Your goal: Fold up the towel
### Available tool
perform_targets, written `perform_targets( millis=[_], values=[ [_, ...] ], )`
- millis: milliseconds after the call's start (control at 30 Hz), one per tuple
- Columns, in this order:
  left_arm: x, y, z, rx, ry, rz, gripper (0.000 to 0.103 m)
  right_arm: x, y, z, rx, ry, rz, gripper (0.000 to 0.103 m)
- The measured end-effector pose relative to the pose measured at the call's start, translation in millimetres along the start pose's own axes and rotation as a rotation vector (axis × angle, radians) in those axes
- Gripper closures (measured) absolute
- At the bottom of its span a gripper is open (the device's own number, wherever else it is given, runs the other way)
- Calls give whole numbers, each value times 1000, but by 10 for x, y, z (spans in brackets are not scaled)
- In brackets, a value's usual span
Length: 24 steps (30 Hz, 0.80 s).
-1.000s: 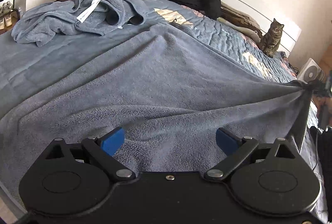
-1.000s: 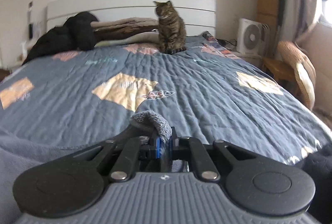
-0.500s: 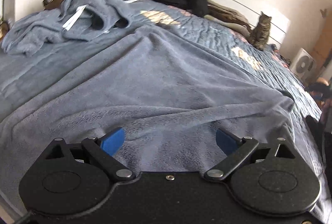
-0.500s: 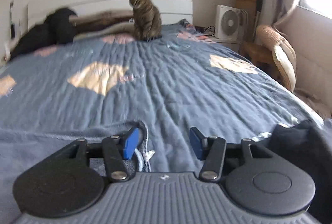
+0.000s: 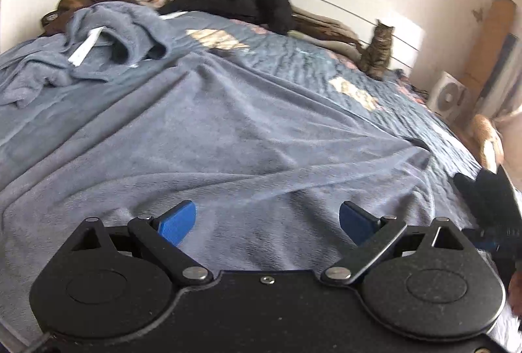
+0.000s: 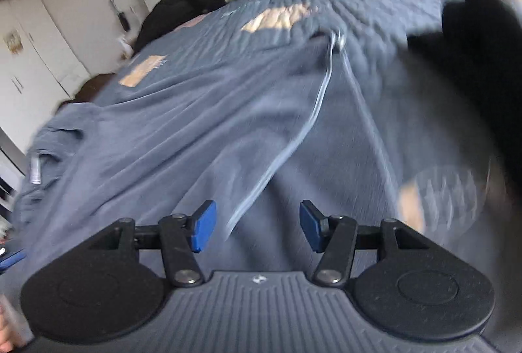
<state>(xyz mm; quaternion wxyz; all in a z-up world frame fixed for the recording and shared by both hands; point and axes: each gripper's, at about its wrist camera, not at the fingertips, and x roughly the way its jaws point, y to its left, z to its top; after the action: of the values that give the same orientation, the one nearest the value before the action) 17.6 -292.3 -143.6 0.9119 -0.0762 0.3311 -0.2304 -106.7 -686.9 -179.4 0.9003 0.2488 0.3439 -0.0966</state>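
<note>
Corner released: towel (image 5: 248, 137) lies slack on the bed (image 5: 326, 72).
Right gripper (image 6: 255, 227) now gapes empty like left gripper (image 5: 267, 222); right view blurred.

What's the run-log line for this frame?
task: fold towel | left gripper: open, empty | right gripper: open, empty | towel: spread flat on bed, unfolded | cat: near headboard
</note>
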Motion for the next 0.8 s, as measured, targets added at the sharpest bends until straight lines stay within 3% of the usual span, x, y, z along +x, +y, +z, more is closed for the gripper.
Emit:
perform_targets(
  millis=[200,300,400,633,733,800],
  values=[
    [43,-325,-158,144,61,-120,8,-414,207,-561,-17,84,-20,47],
    [-18,-530,-303,254,55,-173,8,-673,289,-801,-24,85,-71,47],
    [-58,-667,-406,293,63,-219,8,-794,339,-977,-30,96,-97,44],
    [-63,-709,-445,302,66,-206,8,-676,448,-1274,-52,158,-117,44],
    [-89,-672,-407,271,57,-200,8,-644,616,-1363,-111,139,-86,56],
    [-107,-648,-378,252,50,-195,8,-637,722,-1394,-142,131,-64,71]
  ],
)
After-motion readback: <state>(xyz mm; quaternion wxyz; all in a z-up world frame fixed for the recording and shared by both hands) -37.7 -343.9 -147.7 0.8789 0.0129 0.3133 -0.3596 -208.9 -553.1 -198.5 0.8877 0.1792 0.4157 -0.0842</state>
